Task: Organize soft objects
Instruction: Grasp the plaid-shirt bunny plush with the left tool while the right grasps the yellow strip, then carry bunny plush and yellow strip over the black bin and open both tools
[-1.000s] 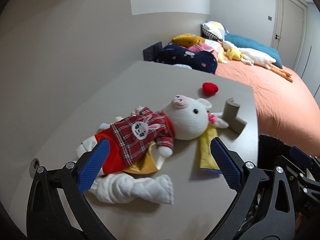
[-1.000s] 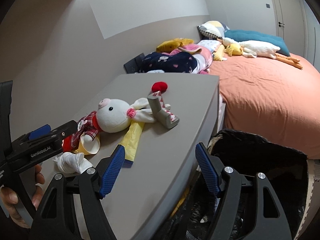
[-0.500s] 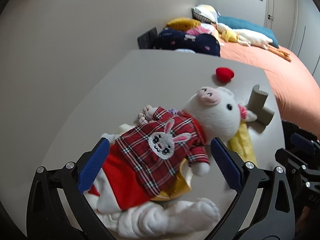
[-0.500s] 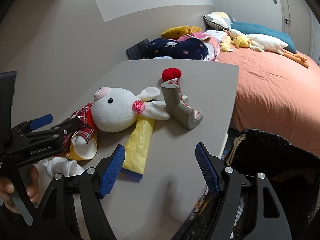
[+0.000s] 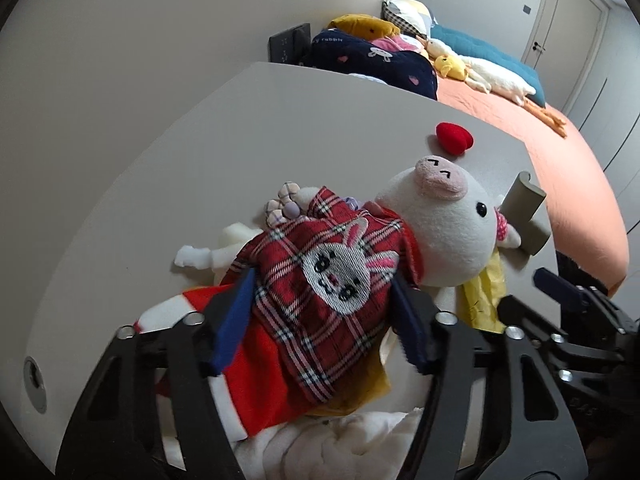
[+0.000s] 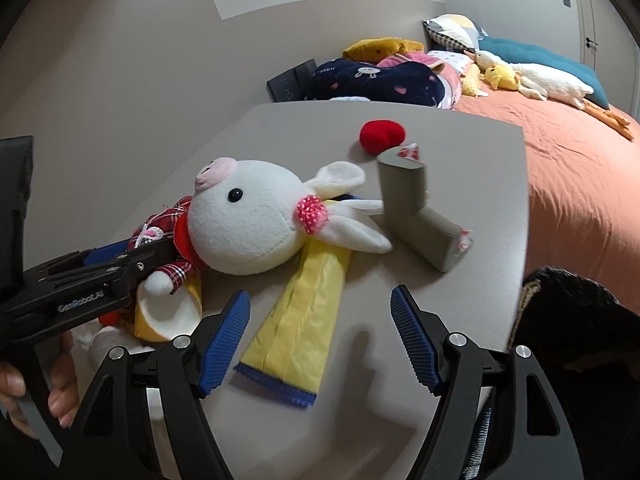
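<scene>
A white plush rabbit (image 5: 440, 232) in a red plaid shirt lies on its back on the grey table (image 5: 280, 128). My left gripper (image 5: 322, 324) is shut on its plaid torso, with a blue pad pressed to each side. Under the toy lie a red cloth with white trim (image 5: 256, 368) and a white sock (image 5: 340, 440). My right gripper (image 6: 320, 336) hangs open just above a yellow cloth (image 6: 308, 312) that lies under the plush rabbit (image 6: 244, 220). The left gripper (image 6: 136, 254) shows at the left, held by a hand (image 6: 60, 392).
A red heart cushion (image 6: 382, 136) and a grey sock (image 6: 416, 208) lie beyond the rabbit's ears. A yellow cup shape (image 6: 168, 312) sits by its arm. A black bin (image 6: 580, 320) stands past the table's right edge. An orange bed (image 6: 580, 168) holds pillows and plush toys.
My left gripper has moved in over the rabbit and narrowed its fingers onto the plaid torso. My right gripper has come forward and lower over the yellow cloth and stayed open.
</scene>
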Demonstrator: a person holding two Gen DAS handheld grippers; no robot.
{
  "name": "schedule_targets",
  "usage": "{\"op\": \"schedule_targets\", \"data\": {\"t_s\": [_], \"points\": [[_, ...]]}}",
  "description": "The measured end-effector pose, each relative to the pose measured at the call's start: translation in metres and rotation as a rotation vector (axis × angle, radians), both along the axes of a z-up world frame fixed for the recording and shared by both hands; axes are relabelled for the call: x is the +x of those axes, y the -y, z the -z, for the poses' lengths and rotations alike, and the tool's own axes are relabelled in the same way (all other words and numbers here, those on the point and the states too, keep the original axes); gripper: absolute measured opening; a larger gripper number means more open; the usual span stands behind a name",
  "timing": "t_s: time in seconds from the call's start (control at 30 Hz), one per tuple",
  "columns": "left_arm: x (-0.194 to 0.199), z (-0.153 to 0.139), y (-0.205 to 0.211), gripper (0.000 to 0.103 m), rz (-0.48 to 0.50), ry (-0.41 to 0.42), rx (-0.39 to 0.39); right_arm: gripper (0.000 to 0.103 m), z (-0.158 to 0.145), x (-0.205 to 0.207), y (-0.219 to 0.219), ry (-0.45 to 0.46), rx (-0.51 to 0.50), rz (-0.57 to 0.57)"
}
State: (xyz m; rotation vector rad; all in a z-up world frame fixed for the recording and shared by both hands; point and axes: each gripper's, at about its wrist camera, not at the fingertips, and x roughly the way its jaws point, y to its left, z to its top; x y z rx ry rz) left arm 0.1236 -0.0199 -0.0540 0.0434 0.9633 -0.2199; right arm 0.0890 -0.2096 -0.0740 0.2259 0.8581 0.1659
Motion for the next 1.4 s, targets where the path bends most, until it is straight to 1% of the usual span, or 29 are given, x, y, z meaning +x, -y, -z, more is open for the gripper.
{"op": "schedule_targets", "data": {"t_s": [0.07, 0.1, 0.17, 0.2, 0.23, 0.27, 0.3, 0.37, 0.4, 0.47, 0.5, 0.53, 0.67, 0.83, 0.97, 1.17, 1.4], "points": [[0.000, 0.000, -0.001, 0.048, -0.008, -0.002, -0.015, 0.073, 0.003, 0.006, -0.003, -0.008, -0.004, 0.002], [0.000, 0.000, -0.002, 0.046, -0.016, -0.006, -0.027, 0.073, 0.004, 0.009, -0.004, -0.013, -0.006, 0.002], [0.000, -0.001, -0.007, 0.037, -0.039, -0.006, -0.059, 0.073, 0.007, 0.013, -0.008, -0.024, -0.013, 0.001], [0.001, -0.002, -0.009, 0.034, -0.046, -0.003, -0.071, 0.073, 0.008, 0.014, -0.009, -0.026, -0.019, 0.000], [0.001, -0.003, -0.011, 0.030, -0.054, 0.001, -0.083, 0.069, 0.009, 0.014, -0.011, -0.028, -0.025, -0.005], [0.000, -0.004, -0.014, 0.028, -0.068, 0.007, -0.098, 0.061, 0.011, 0.015, -0.014, -0.034, -0.034, -0.012], [0.001, -0.005, -0.016, 0.027, -0.076, 0.011, -0.107, 0.057, 0.013, 0.016, -0.016, -0.040, -0.037, -0.018], [0.001, -0.008, -0.025, 0.025, -0.102, 0.017, -0.148, 0.034, 0.016, 0.016, -0.018, -0.044, -0.037, -0.032], [0.001, -0.010, -0.028, 0.024, -0.111, 0.018, -0.162, 0.027, 0.016, 0.016, -0.018, -0.046, -0.032, -0.040], [-0.001, -0.016, -0.035, 0.024, -0.135, 0.033, -0.187, 0.019, 0.015, 0.015, -0.019, -0.043, -0.015, -0.052], [-0.003, -0.020, -0.038, 0.024, -0.142, 0.043, -0.193, 0.017, 0.014, 0.014, -0.018, -0.037, -0.011, -0.056], [-0.005, -0.024, -0.040, 0.024, -0.150, 0.056, -0.200, 0.013, 0.013, 0.012, -0.019, -0.034, -0.004, -0.059], [-0.014, -0.037, -0.047, 0.024, -0.151, 0.084, -0.221, 0.011, 0.008, 0.007, -0.019, -0.023, 0.015, -0.067], [-0.021, -0.052, -0.049, 0.024, -0.156, 0.117, -0.217, 0.011, -0.002, -0.002, -0.021, -0.001, 0.020, -0.077], [-0.032, -0.065, -0.049, 0.024, -0.171, 0.144, -0.231, 0.011, -0.011, -0.011, -0.020, 0.014, 0.021, -0.079], [-0.049, -0.084, -0.044, 0.024, -0.184, 0.178, -0.235, 0.012, -0.026, -0.029, -0.009, 0.038, 0.024, -0.065], [-0.070, -0.104, -0.027, 0.024, -0.164, 0.213, -0.248, 0.011, -0.050, -0.054, 0.009, 0.088, 0.029, -0.040]]}}
